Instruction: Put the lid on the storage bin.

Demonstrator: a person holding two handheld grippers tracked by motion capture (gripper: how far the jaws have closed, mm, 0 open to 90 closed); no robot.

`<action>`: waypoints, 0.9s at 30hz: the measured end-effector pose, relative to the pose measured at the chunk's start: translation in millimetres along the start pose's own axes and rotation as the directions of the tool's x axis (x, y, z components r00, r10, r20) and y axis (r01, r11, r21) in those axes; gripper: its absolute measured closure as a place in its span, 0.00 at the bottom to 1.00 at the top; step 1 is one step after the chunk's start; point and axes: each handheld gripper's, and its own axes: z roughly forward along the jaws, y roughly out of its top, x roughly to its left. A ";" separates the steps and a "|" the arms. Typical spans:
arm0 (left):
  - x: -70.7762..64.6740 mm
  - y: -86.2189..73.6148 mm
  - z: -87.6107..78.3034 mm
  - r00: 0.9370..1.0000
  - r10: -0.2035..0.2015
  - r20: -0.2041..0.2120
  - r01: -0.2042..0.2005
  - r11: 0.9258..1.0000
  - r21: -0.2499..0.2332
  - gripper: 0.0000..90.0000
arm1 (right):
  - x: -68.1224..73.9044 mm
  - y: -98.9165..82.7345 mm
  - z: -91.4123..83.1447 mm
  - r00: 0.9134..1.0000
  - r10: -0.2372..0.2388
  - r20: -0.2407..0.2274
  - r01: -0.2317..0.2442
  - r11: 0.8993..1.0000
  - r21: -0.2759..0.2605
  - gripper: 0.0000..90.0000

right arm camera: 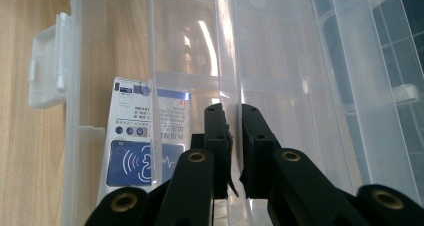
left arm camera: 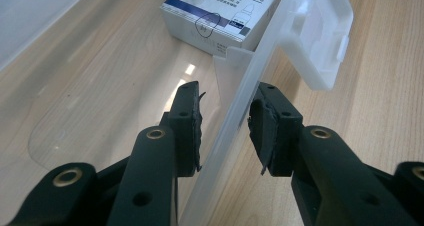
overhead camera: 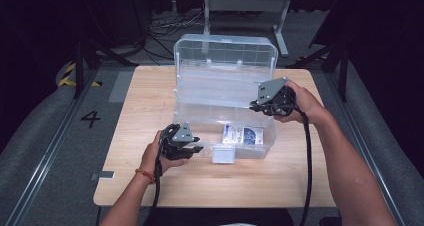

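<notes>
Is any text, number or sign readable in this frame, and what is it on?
"4": painted on the grey floor left of the table.
White and blue carton inside the clear plastic box: lines of print, round icons and a pen-drawn circle, all too small or blurred to read.

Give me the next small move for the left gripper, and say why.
Probably close the left gripper on the box's front wall. Its jaws are open, one on each side of that wall, while the right gripper looks shut on an inner tray's edge.

Digit "4" (overhead camera: 90, 118) on the floor, print on white carton (left arm camera: 220, 16) too small to read
</notes>
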 end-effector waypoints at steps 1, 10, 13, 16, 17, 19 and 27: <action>-0.1 0.0 0.0 1.000 0.000 -0.001 0.000 1.000 0.000 0.72 | 0.4 0.0 0.0 1.000 -0.003 -0.002 0.003 1.000 0.000 0.94; 0.0 0.0 0.0 1.000 0.001 0.000 -0.001 1.000 0.000 0.72 | 5.2 -0.1 -0.4 1.000 -0.007 -0.007 0.007 1.000 0.003 0.94; -0.2 -0.1 -0.1 1.000 0.000 0.000 0.000 1.000 0.001 0.72 | 6.2 -1.3 -0.5 1.000 -0.008 -0.009 0.008 1.000 -0.005 0.94; -0.3 -0.1 0.2 1.000 0.003 0.002 -0.003 1.000 -0.003 0.72 | 8.2 -3.3 -0.4 1.000 -0.001 -0.015 0.001 1.000 -0.021 0.93; -0.2 -0.1 0.1 1.000 0.006 0.001 -0.006 1.000 -0.003 0.72 | 9.7 -4.0 -0.6 1.000 0.010 -0.019 -0.010 1.000 -0.023 0.93; 0.3 0.0 -0.1 1.000 0.011 -0.001 -0.011 1.000 -0.003 0.72 | 10.7 -4.3 -0.8 1.000 0.007 -0.014 -0.007 1.000 -0.025 0.93; -0.3 0.1 -0.2 1.000 -0.001 0.001 0.001 1.000 0.000 0.72 | 16.9 -7.1 -0.4 1.000 -0.017 -0.020 0.016 0.999 -0.038 0.93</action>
